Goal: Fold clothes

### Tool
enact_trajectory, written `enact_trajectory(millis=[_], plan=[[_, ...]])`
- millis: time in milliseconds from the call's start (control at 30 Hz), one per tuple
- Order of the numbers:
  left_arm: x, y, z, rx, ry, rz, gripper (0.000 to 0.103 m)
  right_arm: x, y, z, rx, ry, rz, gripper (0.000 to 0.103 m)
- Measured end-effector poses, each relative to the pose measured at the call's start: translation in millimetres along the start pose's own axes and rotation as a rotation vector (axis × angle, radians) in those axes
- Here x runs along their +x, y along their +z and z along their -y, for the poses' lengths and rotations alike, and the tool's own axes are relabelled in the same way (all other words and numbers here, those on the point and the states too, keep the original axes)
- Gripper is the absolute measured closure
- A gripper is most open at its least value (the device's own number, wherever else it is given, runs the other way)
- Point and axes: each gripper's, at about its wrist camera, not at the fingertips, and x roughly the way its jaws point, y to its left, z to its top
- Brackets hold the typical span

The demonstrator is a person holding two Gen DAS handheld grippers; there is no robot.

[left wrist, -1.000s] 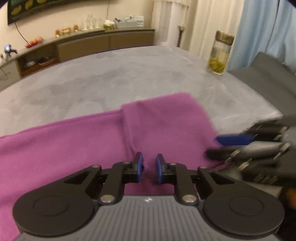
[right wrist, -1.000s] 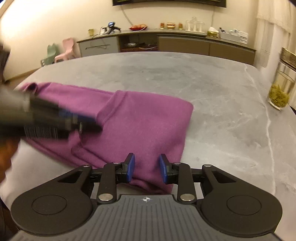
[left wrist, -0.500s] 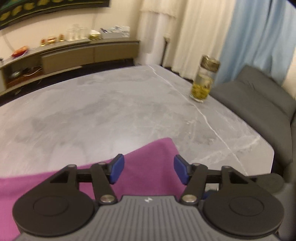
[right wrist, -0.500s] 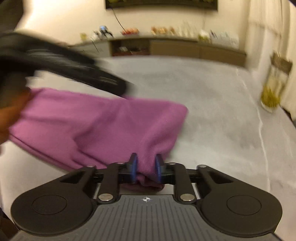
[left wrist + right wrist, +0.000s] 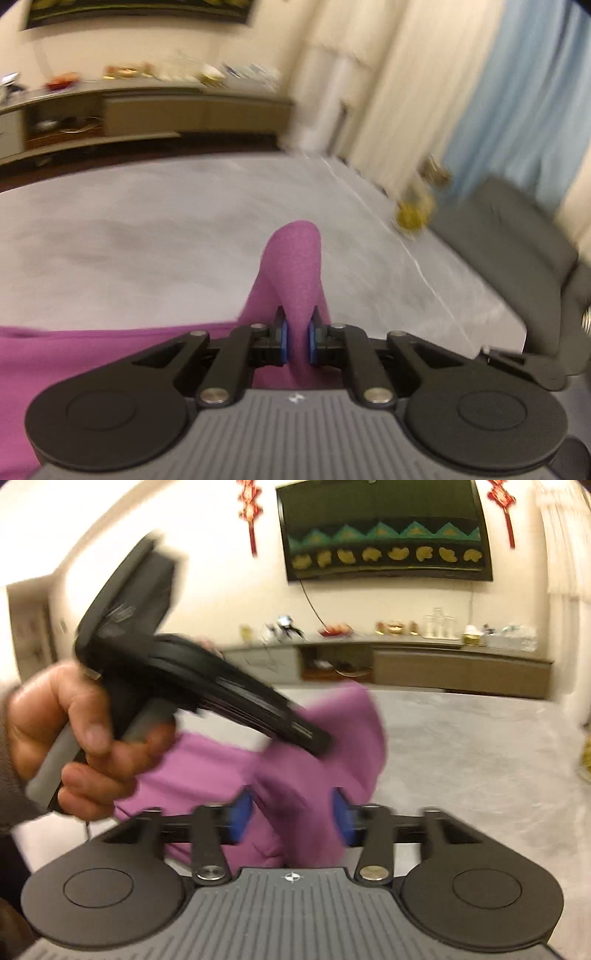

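Note:
A purple garment [image 5: 295, 266] lies on the grey marble table [image 5: 147, 240]. My left gripper [image 5: 297, 338] is shut on a raised fold of it, which stands up between the blue pads. In the right wrist view the garment [image 5: 295, 775] is lifted and bunched. My right gripper [image 5: 291, 818] has its blue pads [image 5: 238, 814] wide apart with cloth hanging between them. The left gripper's body [image 5: 184, 672], held in a hand, reaches over the cloth there.
A glass jar with yellow contents [image 5: 417, 210] stands near the table's right edge. A grey chair [image 5: 517, 251] is beside the table at right. A long sideboard [image 5: 424, 664] with small items runs along the far wall under a TV [image 5: 384, 528].
My left gripper opened, then shut on a fold of the garment and lifted it. My right gripper, shut on the cloth half a second ago, has opened wide. Both views tilted upward.

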Motion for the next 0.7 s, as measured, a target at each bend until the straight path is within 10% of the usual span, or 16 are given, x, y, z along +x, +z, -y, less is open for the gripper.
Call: enact_trajectory(millis=[267,433,700], plan=[[-15.2,-60.9,-128.5,-0.259,0.079,-0.067,0.087,55.8,-0.7,-17.5,0.018,0.045,-0.168,0.053],[-18.4,-80.6,-136.2,-0.285,0.092,-0.054,0.056,99.5,-12.9,-51.3,-0.094,-0.024,-0.292,0.058],[-29.1,-94.5,-134.3,-0.242,0.104,-0.028,0.068,113.0,-6.2,-47.2,-0.091,-0.045,-0.298,0.057]])
